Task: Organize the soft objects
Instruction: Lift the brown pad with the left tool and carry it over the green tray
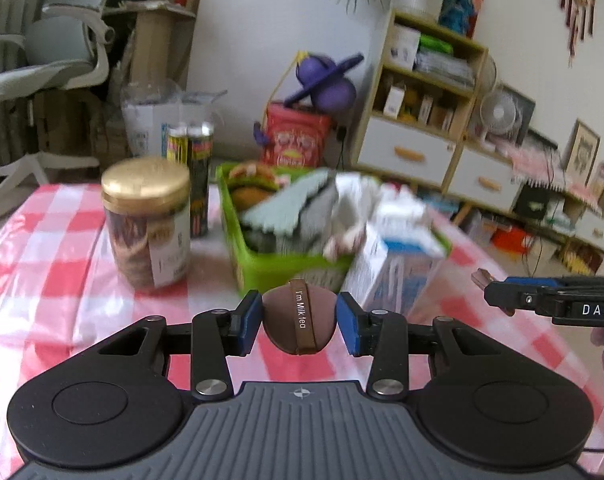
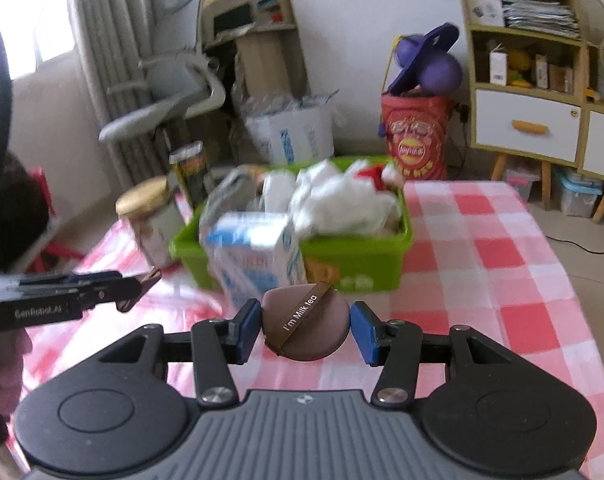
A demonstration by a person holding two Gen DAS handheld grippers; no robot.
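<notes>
Each gripper holds a round brown powder puff with an "I'm Milk tea" ribbon. In the left wrist view, my left gripper (image 1: 298, 320) is shut on its puff (image 1: 282, 320), both blue pads pressing its sides above the checked cloth. My right gripper (image 1: 489, 285) shows side-on at the right edge. In the right wrist view, my right gripper (image 2: 305, 326) is shut on the other puff (image 2: 322, 336), and my left gripper (image 2: 139, 285) comes in from the left. A green bin (image 1: 294, 268) (image 2: 354, 248) heaped with cloths and soft toys stands just beyond both.
A blue-and-white carton (image 1: 390, 276) (image 2: 258, 256) leans against the bin's near wall. A gold-lidded jar (image 1: 146, 220) (image 2: 150, 216) and tall cans (image 1: 198, 184) stand left of the bin. The red-and-white checked tablecloth (image 2: 482, 248) covers the table. Shelves, a chair and a red bag stand behind.
</notes>
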